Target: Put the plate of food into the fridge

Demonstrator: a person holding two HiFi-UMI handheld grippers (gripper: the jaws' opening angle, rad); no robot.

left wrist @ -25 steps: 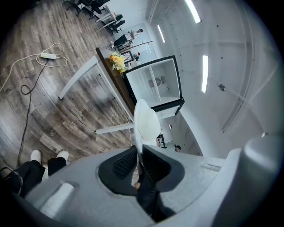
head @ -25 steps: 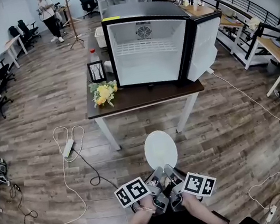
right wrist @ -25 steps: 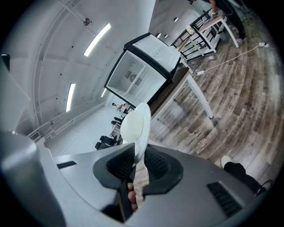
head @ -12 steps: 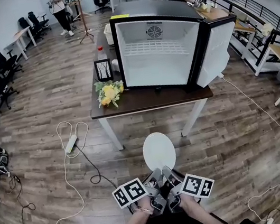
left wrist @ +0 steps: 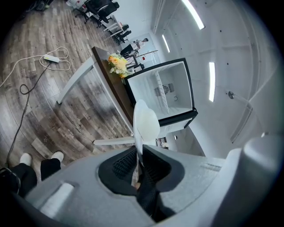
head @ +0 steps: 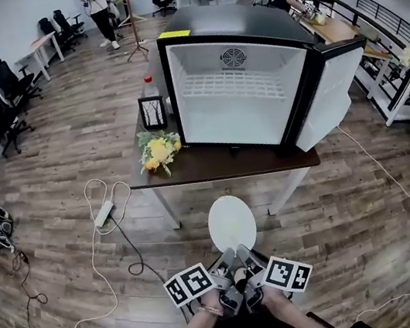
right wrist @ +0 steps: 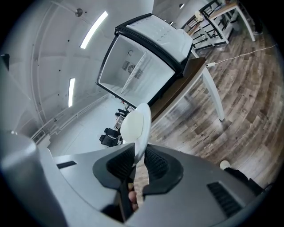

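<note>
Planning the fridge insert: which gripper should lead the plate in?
Left, marginally: left gripper and right gripper both clamp the plate at its near rim; the fridge door hangs open on the right, likely crowding that side.

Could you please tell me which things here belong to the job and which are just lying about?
Job: white plate, left gripper and right gripper both shut on it, open fridge.
Lying about: flowers, picture frame, bottle, power strip.

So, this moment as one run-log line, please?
left gripper: shut on white plate | right gripper: shut on white plate | mini fridge: door open, on table | white plate: short of table
</note>
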